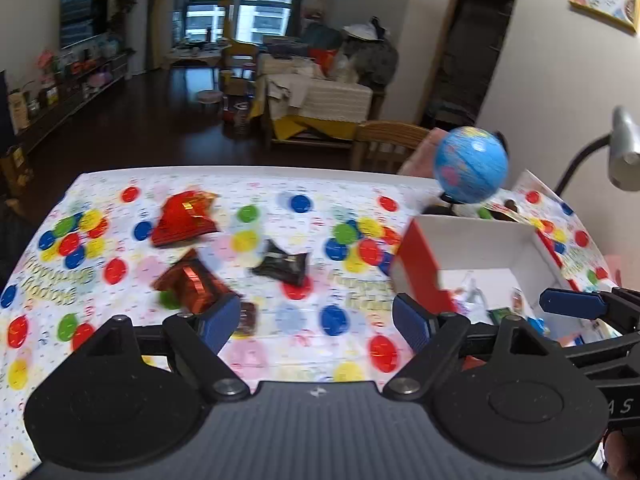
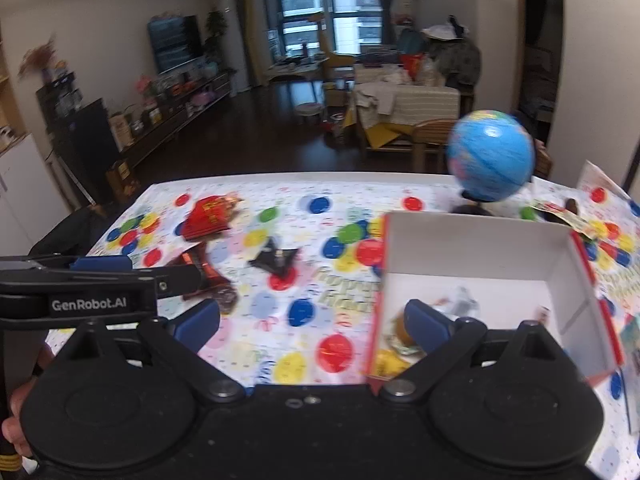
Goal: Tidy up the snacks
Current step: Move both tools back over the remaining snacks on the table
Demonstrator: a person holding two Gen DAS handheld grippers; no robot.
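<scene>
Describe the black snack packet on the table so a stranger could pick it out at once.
Start at the white box with red sides on the balloon-print tablecloth, below the blue globe. Look left of the box, mid-table: the black packet lies alone there. It is the only dark, crumpled, star-like wrapper; the packets further left are shiny red.
</scene>
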